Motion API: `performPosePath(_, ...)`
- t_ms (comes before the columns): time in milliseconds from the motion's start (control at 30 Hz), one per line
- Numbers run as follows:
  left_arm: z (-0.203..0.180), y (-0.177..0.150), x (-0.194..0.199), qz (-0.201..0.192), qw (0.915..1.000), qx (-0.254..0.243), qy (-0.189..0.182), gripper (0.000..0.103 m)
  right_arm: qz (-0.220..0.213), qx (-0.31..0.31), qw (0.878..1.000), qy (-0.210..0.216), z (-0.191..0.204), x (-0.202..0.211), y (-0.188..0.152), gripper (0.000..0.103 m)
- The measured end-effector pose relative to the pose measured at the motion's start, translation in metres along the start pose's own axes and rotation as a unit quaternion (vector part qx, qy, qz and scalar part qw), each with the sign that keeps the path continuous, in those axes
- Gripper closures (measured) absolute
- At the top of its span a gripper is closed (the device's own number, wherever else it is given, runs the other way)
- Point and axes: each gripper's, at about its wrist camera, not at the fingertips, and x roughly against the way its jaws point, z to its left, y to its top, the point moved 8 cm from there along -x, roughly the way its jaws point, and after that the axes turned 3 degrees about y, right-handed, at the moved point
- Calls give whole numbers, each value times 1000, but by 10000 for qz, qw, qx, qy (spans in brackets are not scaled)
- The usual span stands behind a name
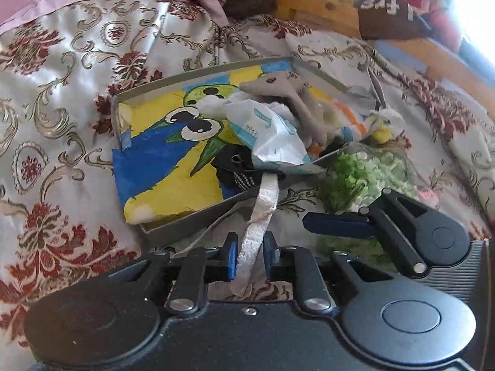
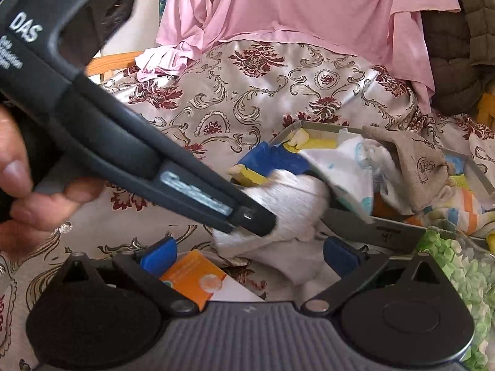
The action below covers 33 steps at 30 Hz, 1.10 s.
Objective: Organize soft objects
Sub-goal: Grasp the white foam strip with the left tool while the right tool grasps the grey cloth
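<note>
A shallow grey box (image 1: 198, 71) with a painted blue, yellow and green picture lies on the floral bedspread. It holds a grey plush toy (image 1: 278, 88), a white and blue packet (image 1: 272, 136) and other soft bits. My left gripper (image 1: 250, 247) is shut on a white fluffy cloth (image 1: 258, 216) that trails over the box's near wall. The right wrist view shows the same left gripper (image 2: 256, 221) pinching the cloth (image 2: 287, 198). My right gripper (image 2: 249, 255) stands wide open just below the cloth, touching nothing. One of its fingers (image 1: 337, 225) also shows in the left wrist view.
A clear bag of green foam bits (image 1: 362, 173) lies right of the box, beside my right gripper. An orange and white packet (image 2: 195, 278) sits under the right gripper. Pink fabric (image 2: 294, 6) and a dark quilted garment (image 2: 458, 46) hang behind. A hand (image 2: 31, 201) grips the left tool.
</note>
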Motion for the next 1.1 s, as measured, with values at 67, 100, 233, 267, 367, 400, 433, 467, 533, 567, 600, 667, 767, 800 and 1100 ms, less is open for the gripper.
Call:
performPosePath(67,5,-4,6,-61,9999,128,26,88,-33,-16,10000,-37,0,0,0,1)
performPosePath(100,9,-5,9,-101,9997,220,35,90,-38,-10,10000,-63,1,0,-1,1)
performPosePath(233,29,-15,27,-297,9971,694,96,91,-45,-6,9999,-130,2,0,-2,1)
performPosePath(267,33,-18,30,-330,9964,773,112,91,-18,-11,9999,-130,2,0,-1,1)
performPosePath(367,46,-28,42,-477,9928,1090,156,91,201,-115,9996,-147,1,-4,3,1)
performPosePath(400,51,-32,45,-539,9911,1204,168,91,308,-176,9992,-160,0,-6,5,1)
performPosePath(433,55,-37,48,-600,9890,1338,179,91,422,-240,9987,-148,-1,-9,7,1)
performPosePath(467,60,-41,50,-641,9869,1469,178,91,547,-307,9980,-118,-1,-13,10,1)
performPosePath(533,68,-52,50,-679,9821,1743,214,91,783,-439,9959,-147,-4,-22,15,1)
performPosePath(567,71,-56,50,-692,9803,1835,252,91,890,-510,9946,-178,-6,-26,18,1)
performPosePath(600,73,-62,51,-712,9783,1923,282,91,987,-555,9933,-215,-8,-31,20,1)
performPosePath(667,79,-72,52,-780,9732,2139,312,91,1292,-687,9888,-285,-14,-42,23,1)
performPosePath(767,85,-82,56,-855,9654,2447,281,91,1768,-952,9793,-254,-23,-58,21,1)
performPosePath(800,87,-85,56,-868,9641,2492,276,91,1872,-1028,9767,-221,-25,-62,19,3)
performPosePath(1100,86,-90,61,-903,9634,2509,271,91,2124,-1214,9692,-286,-36,-68,12,30)
